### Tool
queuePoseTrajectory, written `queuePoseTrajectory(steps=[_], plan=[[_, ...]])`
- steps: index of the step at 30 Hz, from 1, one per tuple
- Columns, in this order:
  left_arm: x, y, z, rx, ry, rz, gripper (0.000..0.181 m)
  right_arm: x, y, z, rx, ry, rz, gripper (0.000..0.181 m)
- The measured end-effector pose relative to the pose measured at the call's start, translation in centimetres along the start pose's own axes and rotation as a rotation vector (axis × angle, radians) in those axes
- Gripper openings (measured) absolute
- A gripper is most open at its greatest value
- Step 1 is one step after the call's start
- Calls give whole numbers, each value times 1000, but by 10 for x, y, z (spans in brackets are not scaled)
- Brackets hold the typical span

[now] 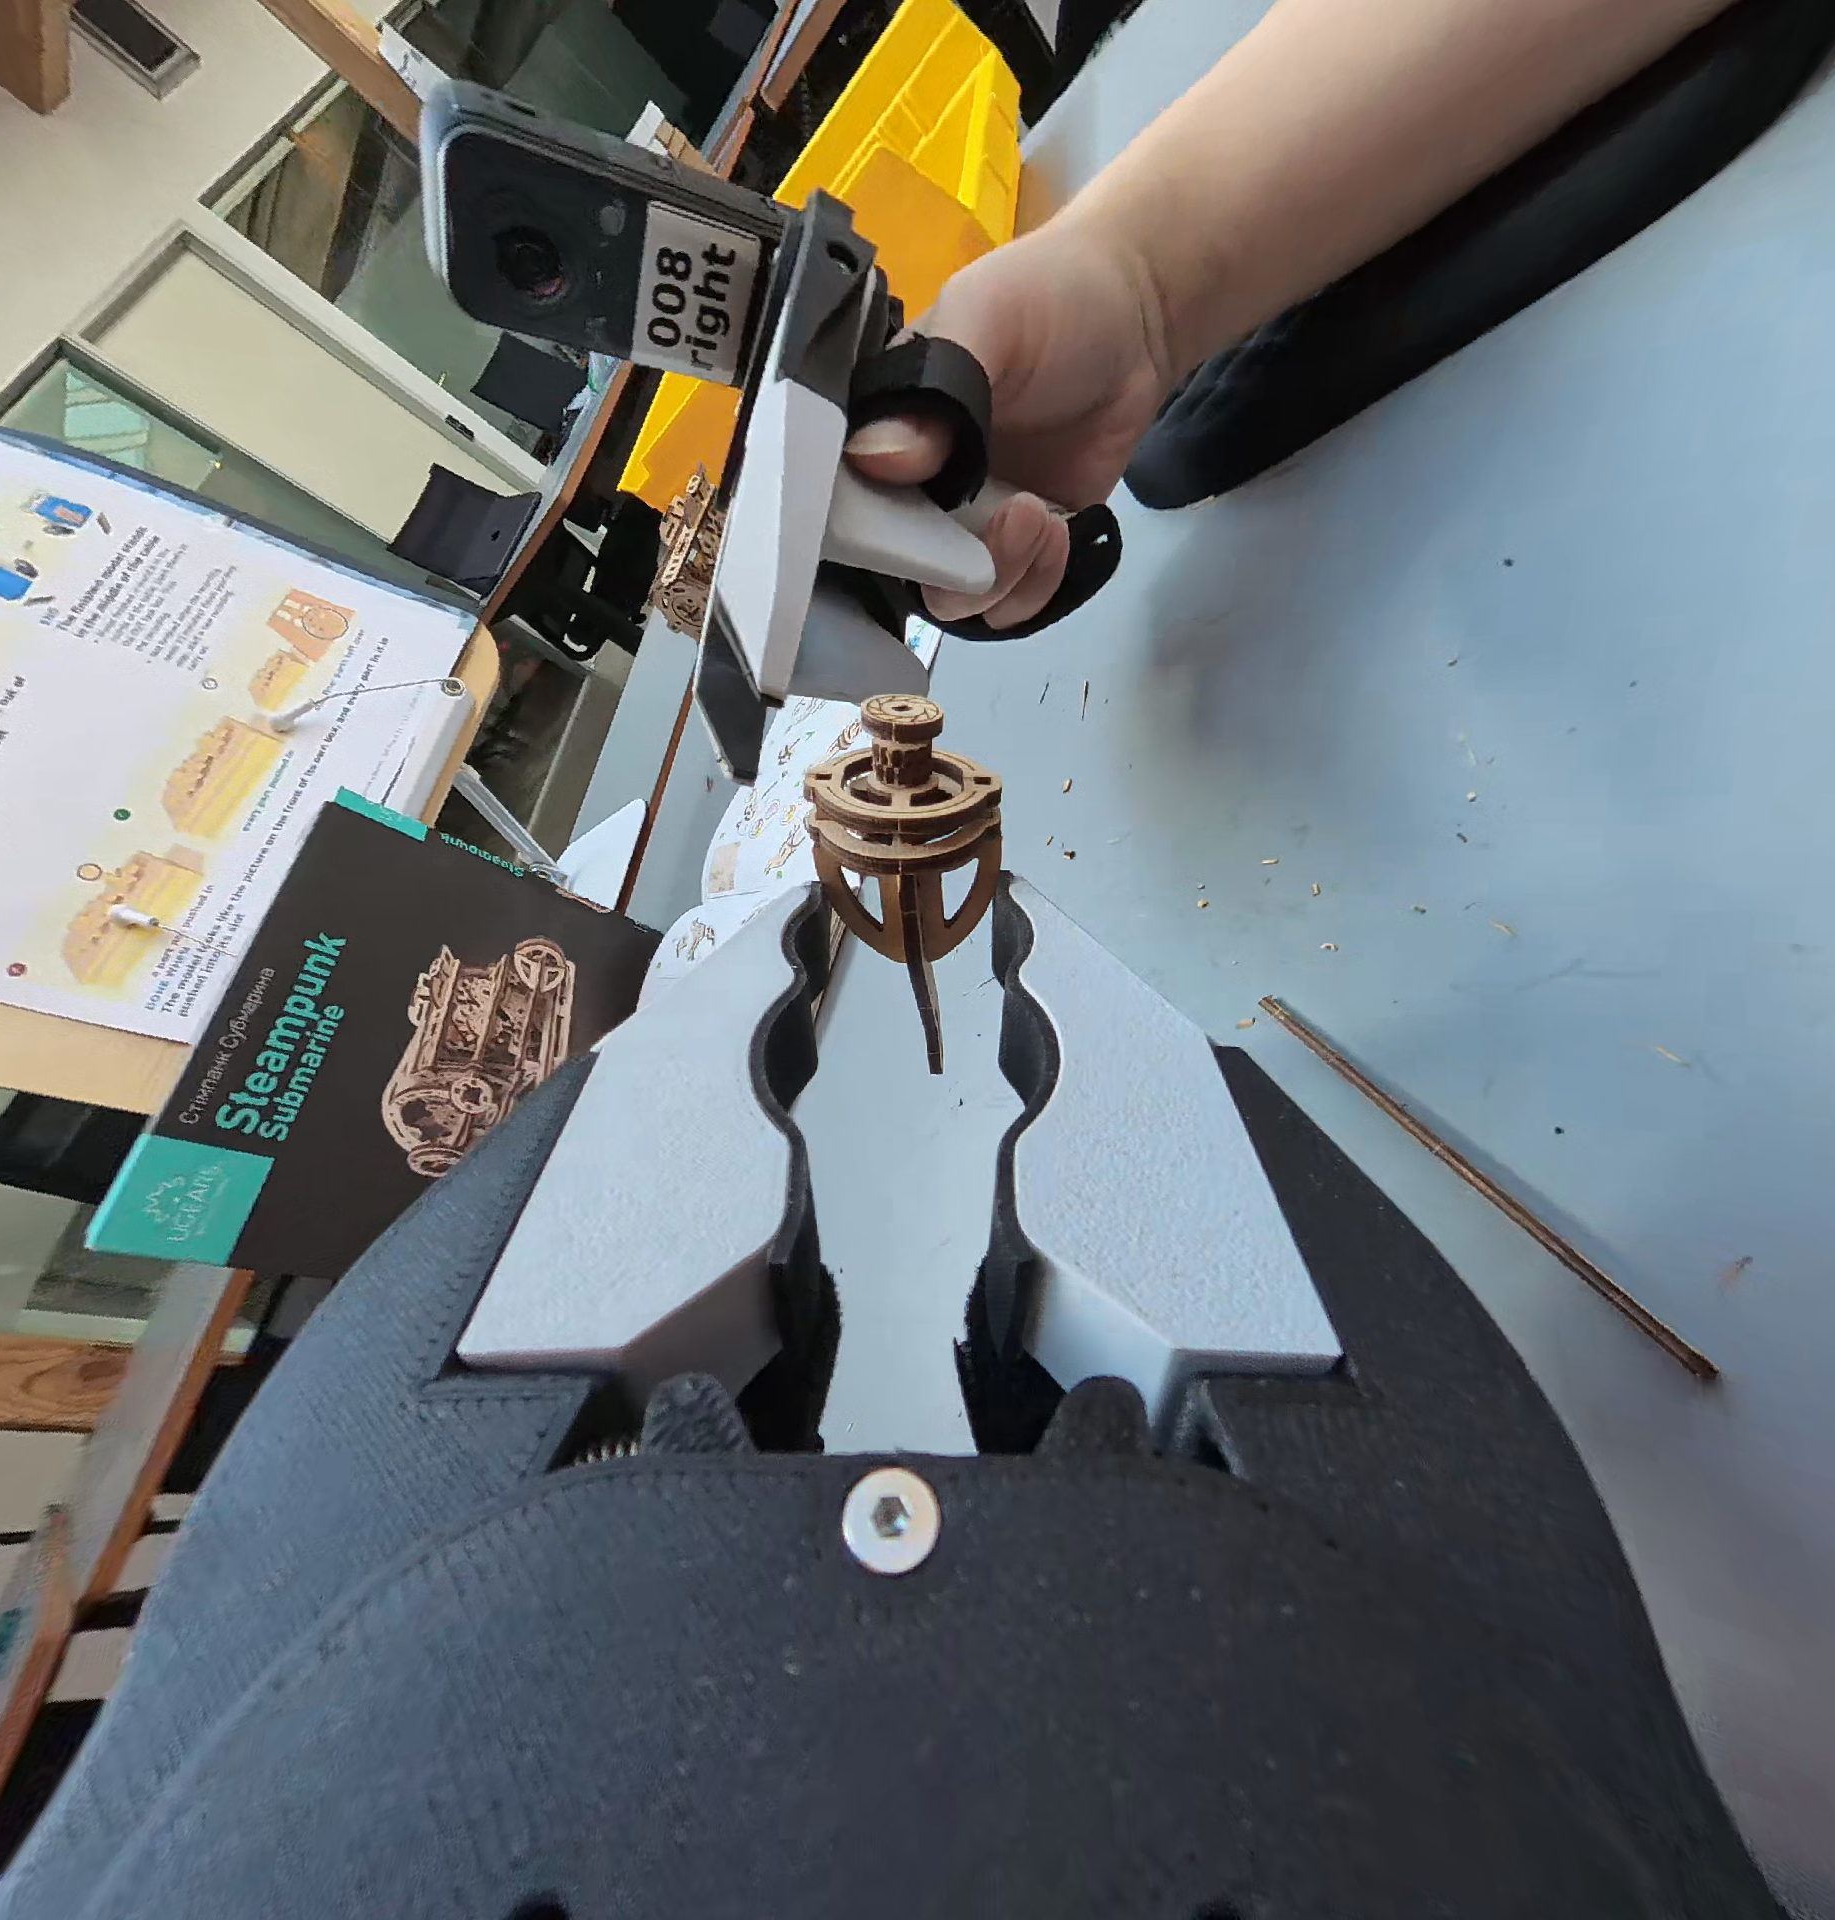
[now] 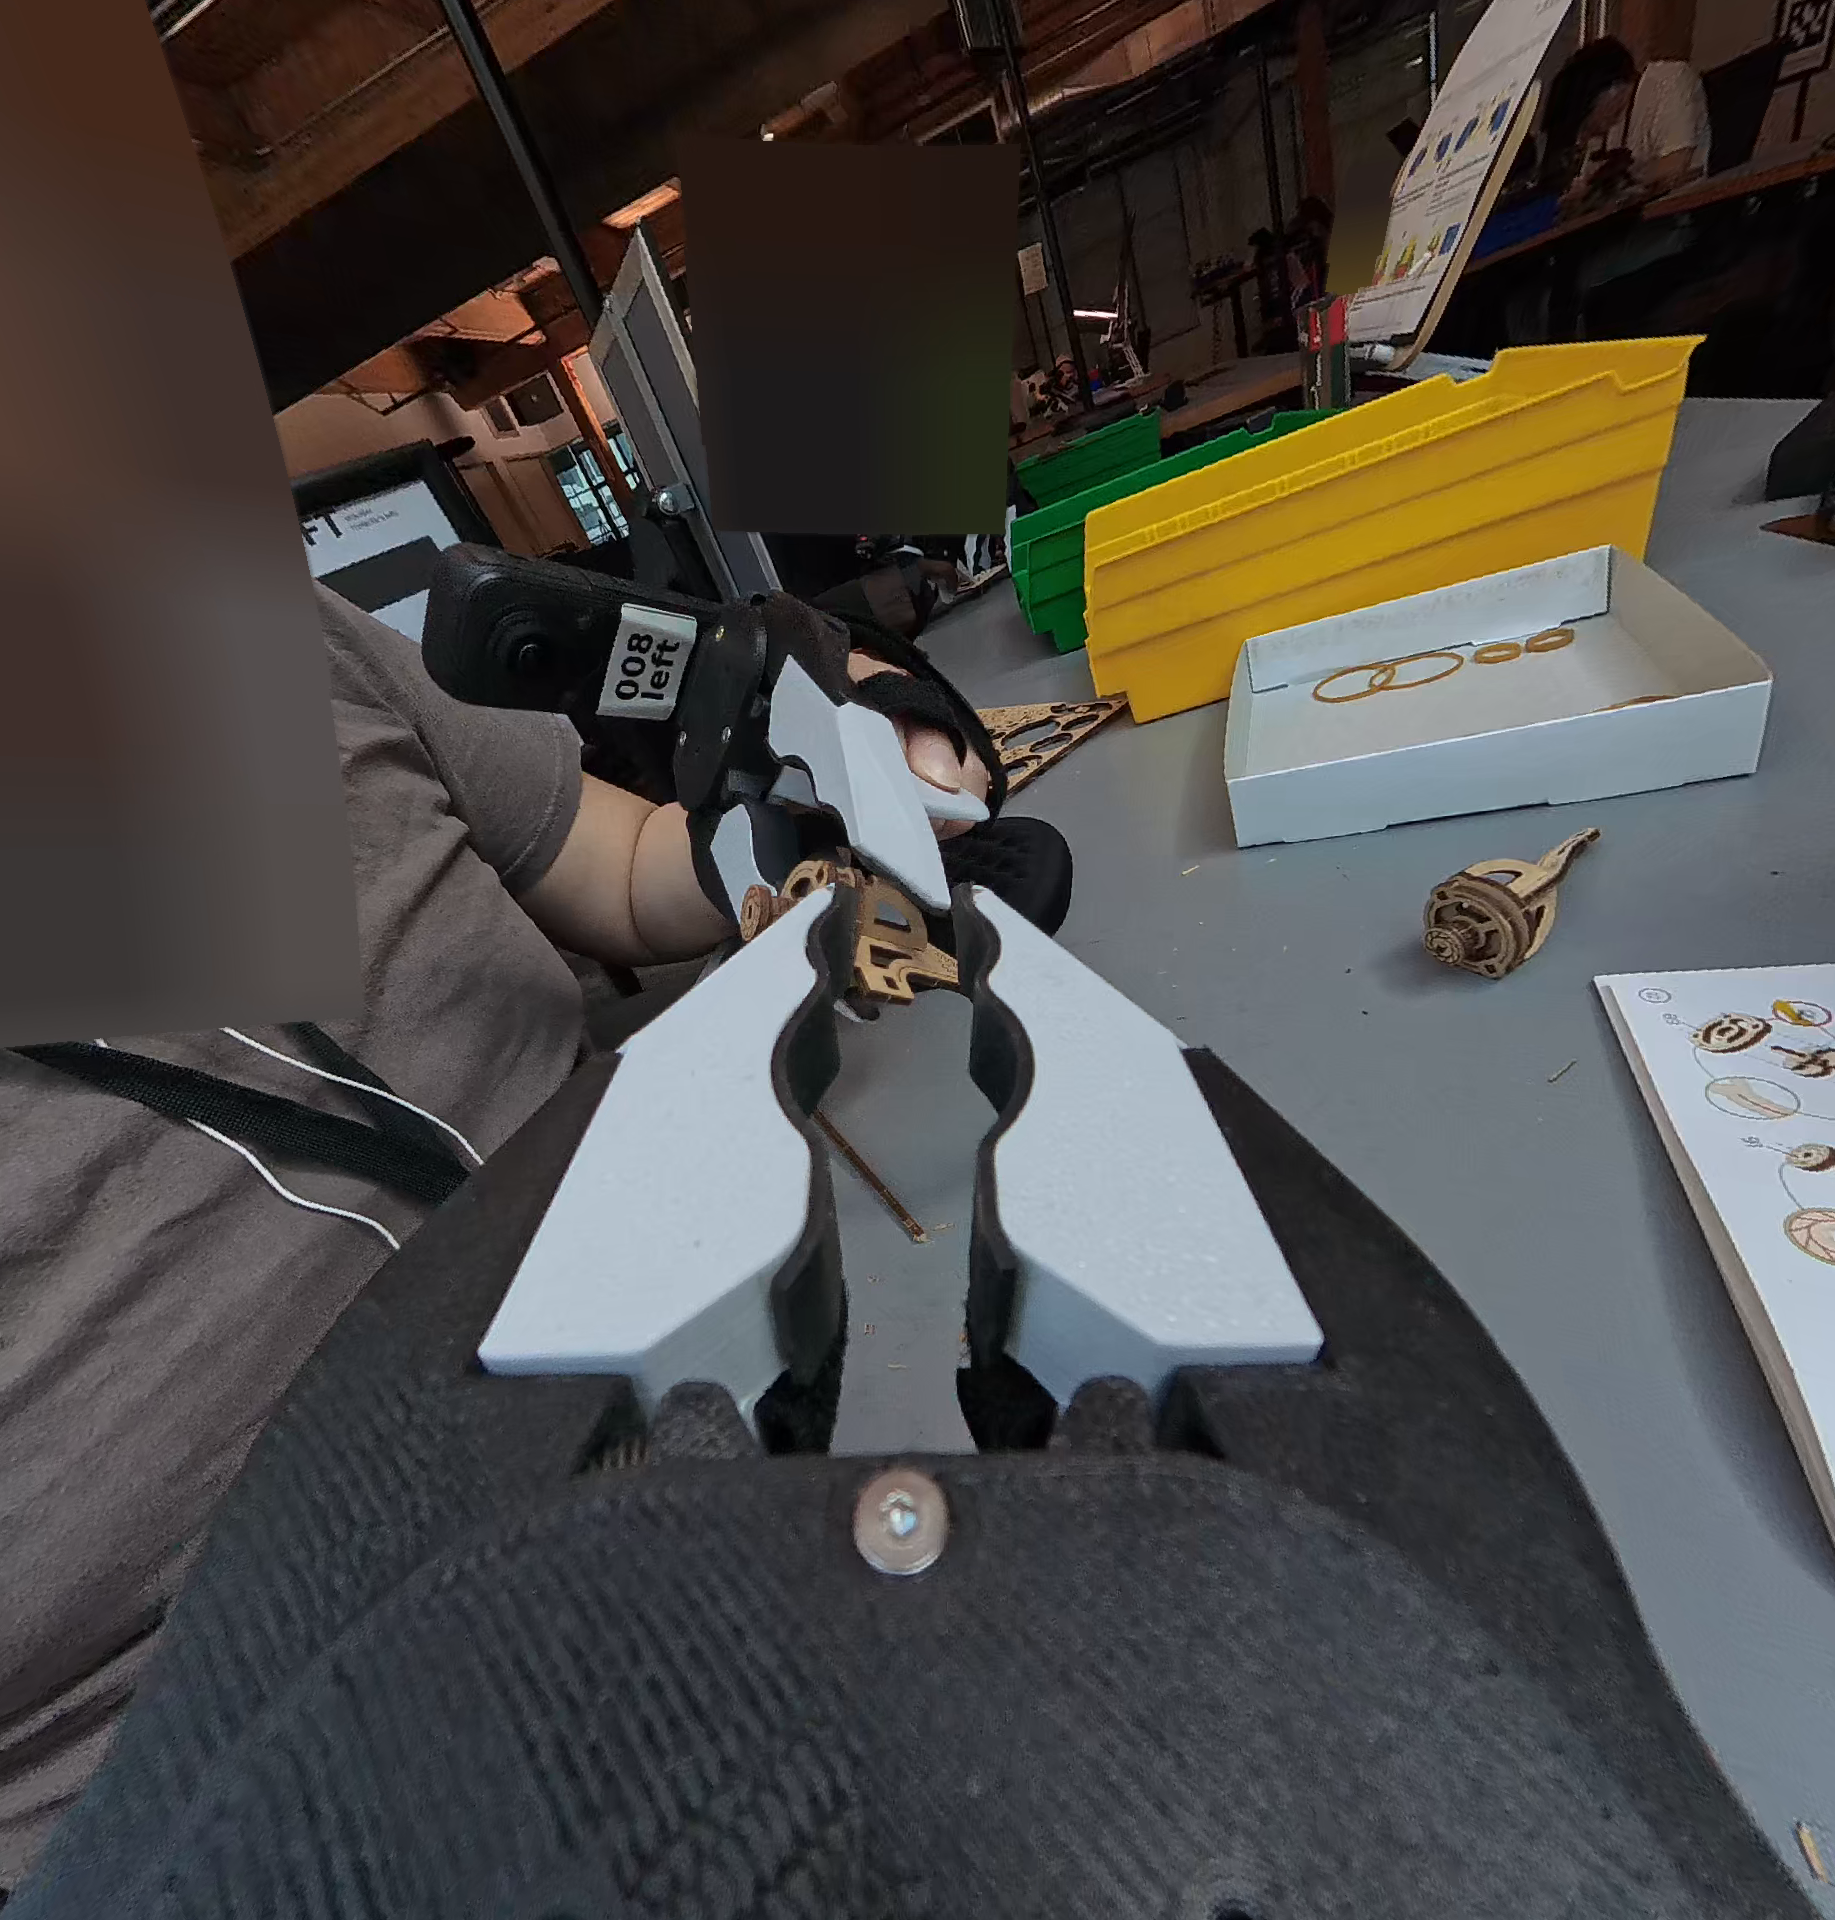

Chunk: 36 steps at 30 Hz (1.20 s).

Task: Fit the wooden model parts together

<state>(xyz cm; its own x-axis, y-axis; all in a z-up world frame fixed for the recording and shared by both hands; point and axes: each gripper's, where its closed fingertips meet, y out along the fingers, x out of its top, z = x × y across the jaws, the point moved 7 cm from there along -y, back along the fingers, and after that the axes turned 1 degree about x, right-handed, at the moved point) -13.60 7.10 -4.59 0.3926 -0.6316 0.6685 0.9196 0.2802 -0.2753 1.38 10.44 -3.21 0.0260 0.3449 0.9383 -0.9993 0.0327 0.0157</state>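
I am in the middle of a joining step. My left hand-held gripper (image 1: 908,904) is clamping the wooden sub-assembly (image 1: 900,831) at its fingertips. It is a small ringed piece with curved ribs and a round cap, and I am holding it up above the worktop (image 1: 1515,727). My right hand-held gripper (image 2: 897,909) is hovering just beside the capped end. Its jaws are standing partly apart with nothing between them.

As I judge it, the next move calls for a mating part. A second wooden sub-assembly (image 2: 1495,914) is lying free on the worktop well off to my right, near the white cardboard tray (image 2: 1495,800) of rubber bands. The right hand-held gripper would need to pick that up, or else press the cap home, square to the axis and gently, because the ribs look thin.

There is plenty of writing, which I am not repeating. A white label (image 1: 695,301) is sitting on each camera. A dark kit box (image 1: 373,1039) with teal trim is carrying a brand mark and title. A printed instruction sheet (image 1: 165,727) is standing behind it, and an open instruction booklet (image 2: 1775,1195) is lying at my right.
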Motion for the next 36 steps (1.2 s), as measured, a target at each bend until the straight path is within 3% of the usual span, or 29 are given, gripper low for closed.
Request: queuePoseTrajectory(steps=[10,15,20,23,28,31,36], plan=[[-11,-4,30,-121,-527,-141,29,38,-14,13,-181,-430,77,40],[-14,-3,44,-220,-685,-180,29,89,-27,31,-257,-624,242,40],[-5,0,71,-323,-853,-244,29,140,-48,33,-358,-647,363,38],[4,2,95,-294,-879,-268,29,147,-72,23,-464,-645,339,38],[31,16,138,-267,-803,-255,29,132,-102,1,-475,-509,277,37],[48,27,163,-241,-768,-291,29,133,-111,-5,-470,-467,198,37],[56,37,186,-179,-717,-276,29,125,-125,-15,-568,-477,231,37]])
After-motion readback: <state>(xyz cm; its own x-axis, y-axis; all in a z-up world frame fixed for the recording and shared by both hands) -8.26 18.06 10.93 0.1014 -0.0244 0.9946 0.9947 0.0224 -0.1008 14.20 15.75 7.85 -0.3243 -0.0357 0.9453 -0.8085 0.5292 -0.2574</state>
